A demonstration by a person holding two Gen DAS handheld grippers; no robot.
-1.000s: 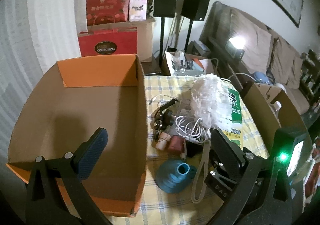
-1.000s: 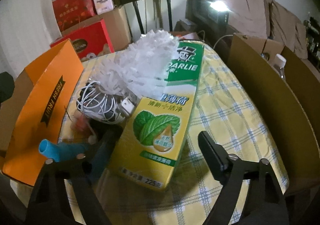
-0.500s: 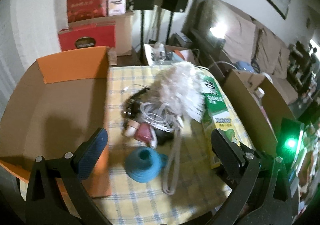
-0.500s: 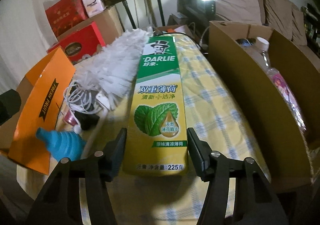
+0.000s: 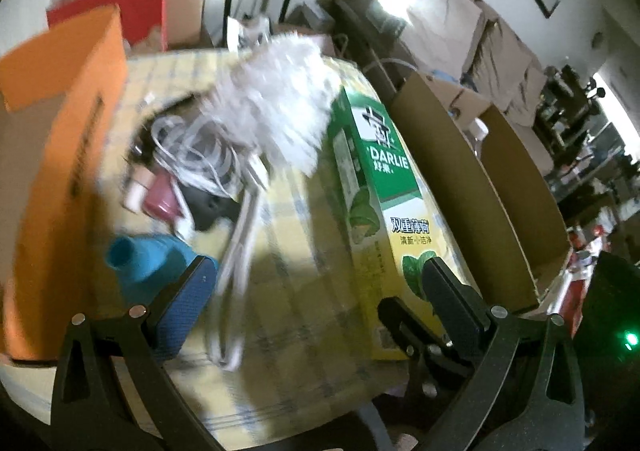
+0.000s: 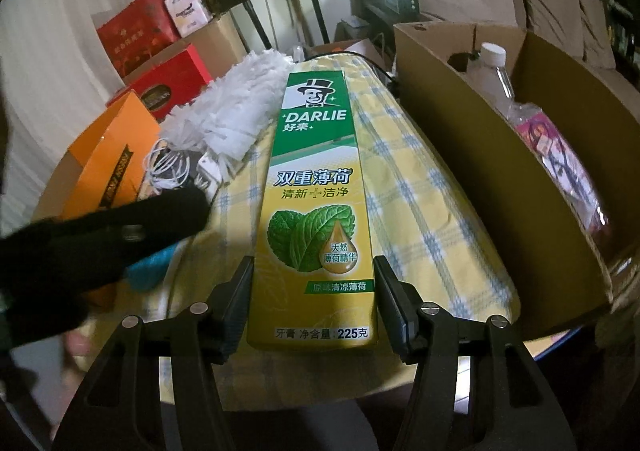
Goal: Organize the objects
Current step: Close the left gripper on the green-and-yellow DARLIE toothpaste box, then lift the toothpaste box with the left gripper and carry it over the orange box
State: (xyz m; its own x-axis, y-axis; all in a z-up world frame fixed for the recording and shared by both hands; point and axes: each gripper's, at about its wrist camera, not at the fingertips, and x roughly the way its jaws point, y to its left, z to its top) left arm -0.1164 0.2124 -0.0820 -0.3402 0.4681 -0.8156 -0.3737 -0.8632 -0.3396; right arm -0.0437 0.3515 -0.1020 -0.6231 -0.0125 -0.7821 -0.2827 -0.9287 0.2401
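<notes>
A long green and yellow Darlie toothpaste box [image 6: 316, 207] lies on the checked tablecloth [image 6: 420, 219]. My right gripper [image 6: 313, 293] has closed on the box's near end, one finger against each long side. The box also shows in the left wrist view [image 5: 384, 203], with the right gripper's fingers [image 5: 404, 325] at its near end. My left gripper [image 5: 316, 283] is open and empty above the cloth, between a blue funnel [image 5: 148, 259] and the box. It appears as a dark blur in the right wrist view [image 6: 100, 239].
A white duster [image 6: 240, 107], white cables [image 6: 172, 171] and small items lie left of the toothpaste box. An orange cardboard box [image 5: 52, 155] stands at the left. A brown cardboard box [image 6: 520, 155] with a bottle [image 6: 496, 79] stands at the right.
My right gripper has moved up to the toothpaste box and closed its fingers onto its near end. My left gripper has swung right, from over the orange box to the table's middle.
</notes>
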